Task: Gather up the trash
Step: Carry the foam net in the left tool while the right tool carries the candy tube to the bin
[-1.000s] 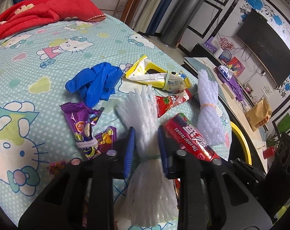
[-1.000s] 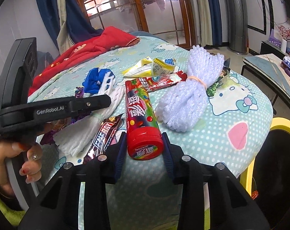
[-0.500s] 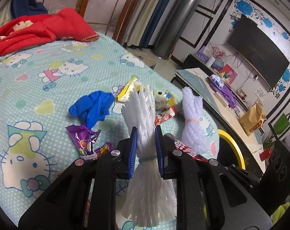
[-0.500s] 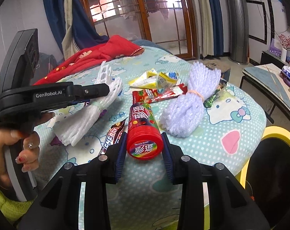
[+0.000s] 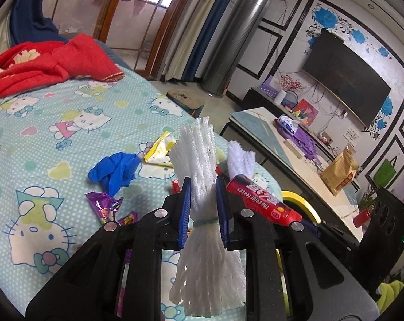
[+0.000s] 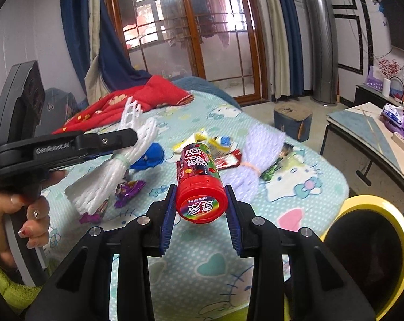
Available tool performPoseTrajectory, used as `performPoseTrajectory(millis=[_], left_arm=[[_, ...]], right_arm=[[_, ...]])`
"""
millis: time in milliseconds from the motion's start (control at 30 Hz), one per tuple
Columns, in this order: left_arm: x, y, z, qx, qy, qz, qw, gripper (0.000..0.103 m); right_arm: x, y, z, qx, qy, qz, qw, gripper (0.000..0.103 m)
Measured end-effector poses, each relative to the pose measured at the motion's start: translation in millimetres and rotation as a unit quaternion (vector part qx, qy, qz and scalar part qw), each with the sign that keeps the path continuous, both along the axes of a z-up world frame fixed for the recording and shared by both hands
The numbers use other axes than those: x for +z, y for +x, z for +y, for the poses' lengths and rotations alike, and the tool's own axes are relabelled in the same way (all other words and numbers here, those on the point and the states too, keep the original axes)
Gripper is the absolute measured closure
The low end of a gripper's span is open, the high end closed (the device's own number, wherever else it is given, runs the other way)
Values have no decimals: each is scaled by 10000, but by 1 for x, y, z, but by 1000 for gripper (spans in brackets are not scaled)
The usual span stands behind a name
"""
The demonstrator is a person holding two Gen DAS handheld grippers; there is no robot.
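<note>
The left gripper (image 5: 202,208) is closed on a white foam net bundle (image 5: 199,165), pinched at its tied waist, and the bundle is held up clear of the bedsheet (image 5: 55,112). The right gripper (image 6: 200,214) is closed on a red candy tube (image 6: 199,182) near its cap end, the tube pointing toward the camera, also clear of the sheet.

The step in hand is judged to be the carrying of both pieces to the bin. Both grips should be kept firm, because the net is soft and the tube is smooth and can slip. The pieces should be released only when they are above the opening.

A yellow-rimmed bin (image 6: 399,230) is seen at the lower right of the right wrist view, just beside the bed edge; its inside is dark and its contents cannot be told.

On the sheet, more trash is left: a second foam net bundle (image 6: 258,155), a blue glove (image 5: 113,168), a purple wrapper (image 5: 105,208) and a yellow packet (image 5: 159,152).
</note>
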State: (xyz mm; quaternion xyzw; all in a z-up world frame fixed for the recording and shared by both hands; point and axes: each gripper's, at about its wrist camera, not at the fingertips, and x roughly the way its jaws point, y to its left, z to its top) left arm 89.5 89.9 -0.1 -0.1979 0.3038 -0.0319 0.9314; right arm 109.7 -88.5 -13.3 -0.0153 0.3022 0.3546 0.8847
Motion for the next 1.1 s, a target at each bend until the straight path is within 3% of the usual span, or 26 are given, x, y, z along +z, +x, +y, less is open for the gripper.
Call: performPoseTrajectory(millis=[500, 1100], left_arm=[[16, 1, -47, -580, 139, -263, 9979, 90], [19, 9, -114, -1260, 400, -409, 9904, 90]], right_arm=[[16, 9, -57, -650, 61, -63, 9978, 70], [23, 27, -138, -1697, 176, -138, 9852, 70]])
